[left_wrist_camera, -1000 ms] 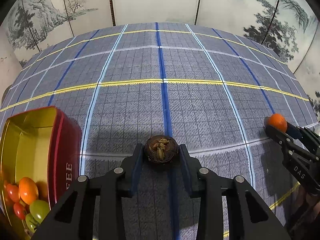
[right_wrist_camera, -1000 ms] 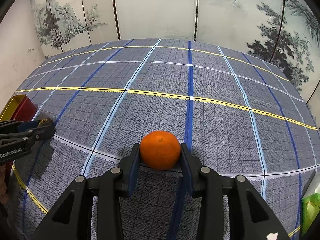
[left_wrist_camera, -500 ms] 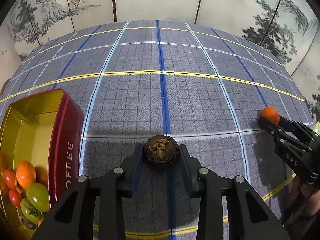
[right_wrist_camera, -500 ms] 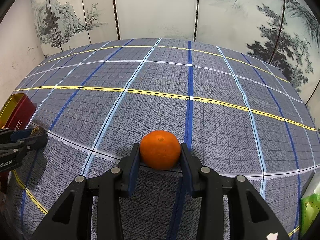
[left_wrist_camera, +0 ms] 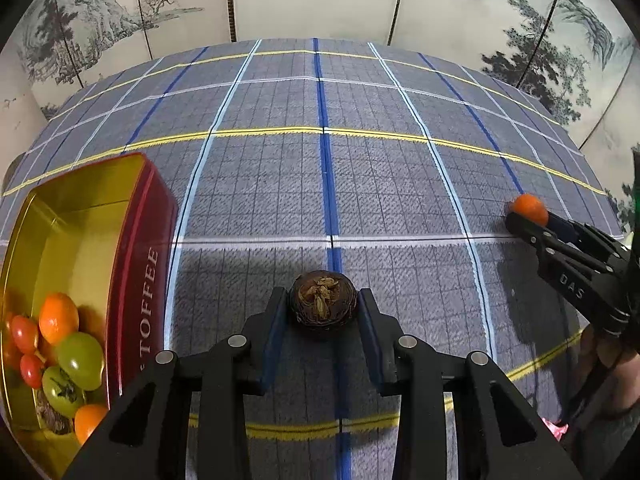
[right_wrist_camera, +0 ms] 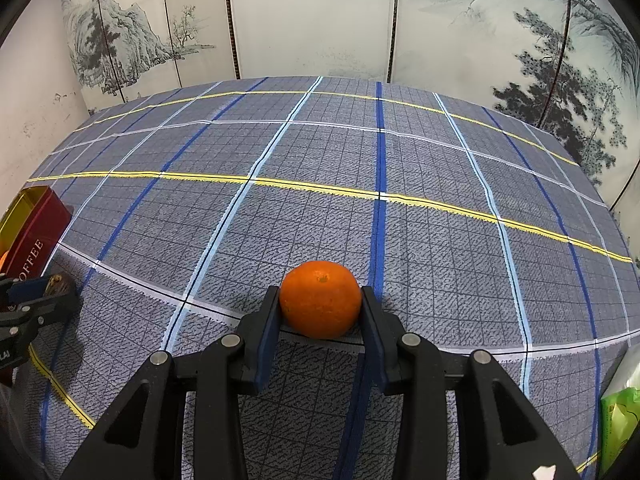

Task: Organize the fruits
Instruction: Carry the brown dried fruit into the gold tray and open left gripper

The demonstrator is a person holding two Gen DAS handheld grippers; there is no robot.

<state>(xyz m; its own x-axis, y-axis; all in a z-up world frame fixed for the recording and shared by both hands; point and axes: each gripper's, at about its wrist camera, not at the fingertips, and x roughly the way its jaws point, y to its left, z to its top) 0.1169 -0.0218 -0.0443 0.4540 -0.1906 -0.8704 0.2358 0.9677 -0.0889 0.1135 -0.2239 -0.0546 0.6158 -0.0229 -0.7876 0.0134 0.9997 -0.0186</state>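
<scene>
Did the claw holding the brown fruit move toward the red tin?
Yes. In the right view, the left claw with the brown fruit slid left, toward the red tin.

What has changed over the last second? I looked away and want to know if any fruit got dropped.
Nothing was dropped. The left gripper, still shut on the dark brown fruit, has drifted away from the red tin, which now shows more of its inside at the left. The right gripper stayed put, still clamped on the orange. The fruit in the tin looks unchanged.
</scene>
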